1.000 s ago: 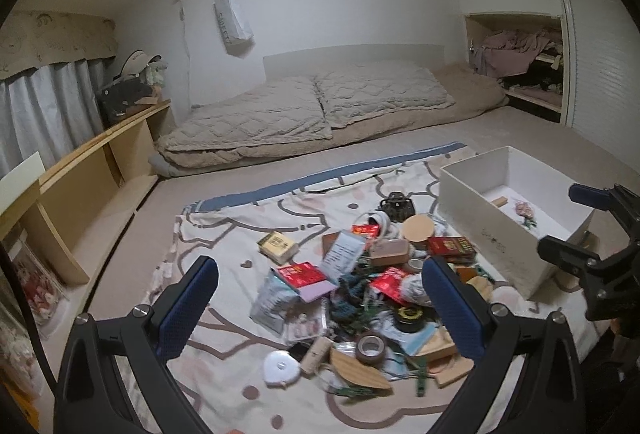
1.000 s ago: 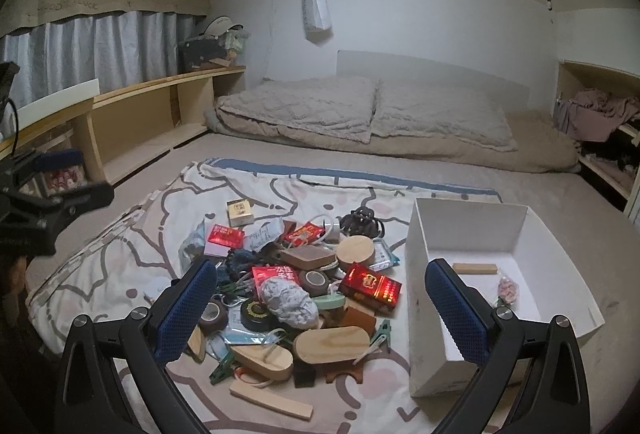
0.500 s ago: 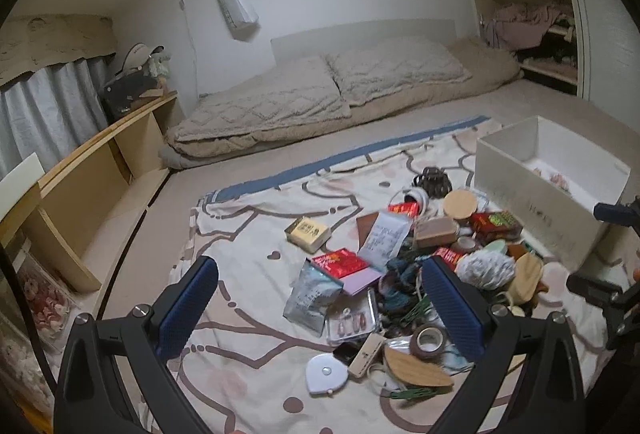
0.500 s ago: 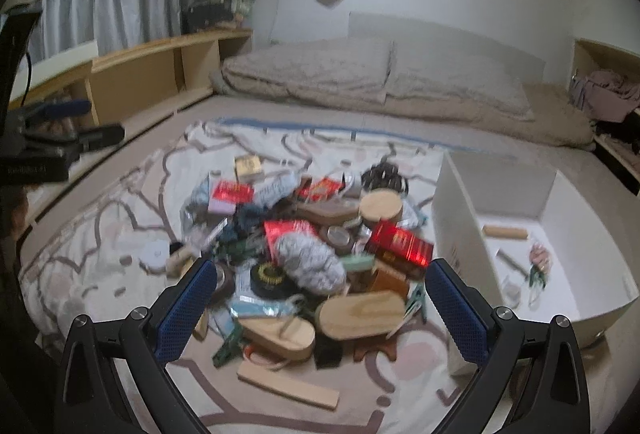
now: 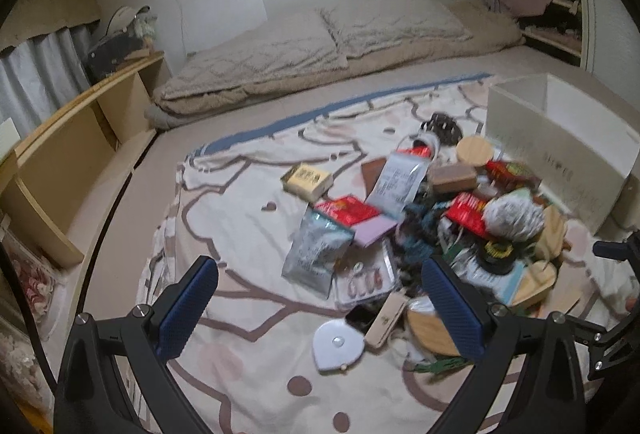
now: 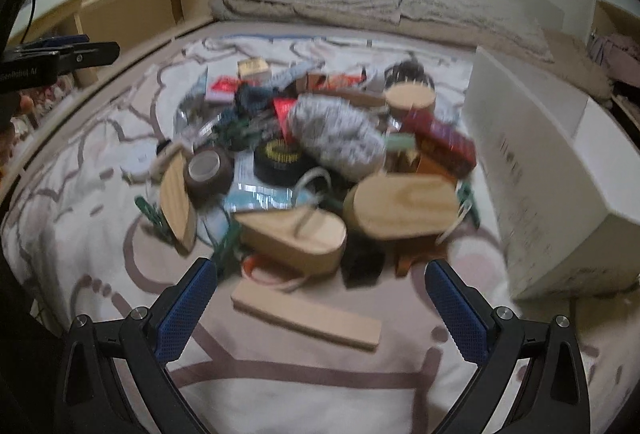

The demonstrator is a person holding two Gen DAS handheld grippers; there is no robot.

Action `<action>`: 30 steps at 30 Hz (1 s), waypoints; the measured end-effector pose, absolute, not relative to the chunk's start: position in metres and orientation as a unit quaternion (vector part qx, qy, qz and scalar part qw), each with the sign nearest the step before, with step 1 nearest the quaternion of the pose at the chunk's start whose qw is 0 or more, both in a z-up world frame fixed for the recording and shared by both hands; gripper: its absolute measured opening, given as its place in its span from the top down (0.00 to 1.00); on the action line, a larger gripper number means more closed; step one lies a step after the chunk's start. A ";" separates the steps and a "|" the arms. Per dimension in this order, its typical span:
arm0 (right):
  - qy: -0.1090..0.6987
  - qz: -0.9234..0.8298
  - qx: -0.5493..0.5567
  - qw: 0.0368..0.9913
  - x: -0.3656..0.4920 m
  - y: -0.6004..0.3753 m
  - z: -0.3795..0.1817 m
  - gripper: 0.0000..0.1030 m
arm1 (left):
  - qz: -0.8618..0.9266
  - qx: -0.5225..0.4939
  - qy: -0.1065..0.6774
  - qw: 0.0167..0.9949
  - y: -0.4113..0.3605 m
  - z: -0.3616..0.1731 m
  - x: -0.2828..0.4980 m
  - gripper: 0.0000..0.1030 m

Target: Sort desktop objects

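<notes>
A heap of small objects lies on a patterned cloth. In the right wrist view a flat wooden strip lies nearest, just ahead of my open right gripper, with oval wooden pieces, a grey yarn ball, a black tape roll and a brown tape roll behind it. In the left wrist view my open left gripper hovers above a white tape measure and a blister pack. Neither gripper holds anything.
A white box stands right of the heap, also visible in the left wrist view. Bedding lies at the back, a wooden shelf along the left. The other gripper shows at each frame's edge.
Both grippers have dropped lower and moved closer to the heap; the objects now loom larger. Both views are motion-blurred. Nothing was grasped.
</notes>
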State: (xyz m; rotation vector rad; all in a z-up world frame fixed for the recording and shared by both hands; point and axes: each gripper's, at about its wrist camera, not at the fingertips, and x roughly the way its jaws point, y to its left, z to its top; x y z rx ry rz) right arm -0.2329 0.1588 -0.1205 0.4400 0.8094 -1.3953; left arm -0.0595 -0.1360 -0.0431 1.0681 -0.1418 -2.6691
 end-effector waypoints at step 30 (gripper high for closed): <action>0.361 -0.636 0.199 0.652 -0.233 0.161 -0.175 0.00 | -0.833 0.552 -0.002 0.013 -0.083 -0.148 -0.067 0.01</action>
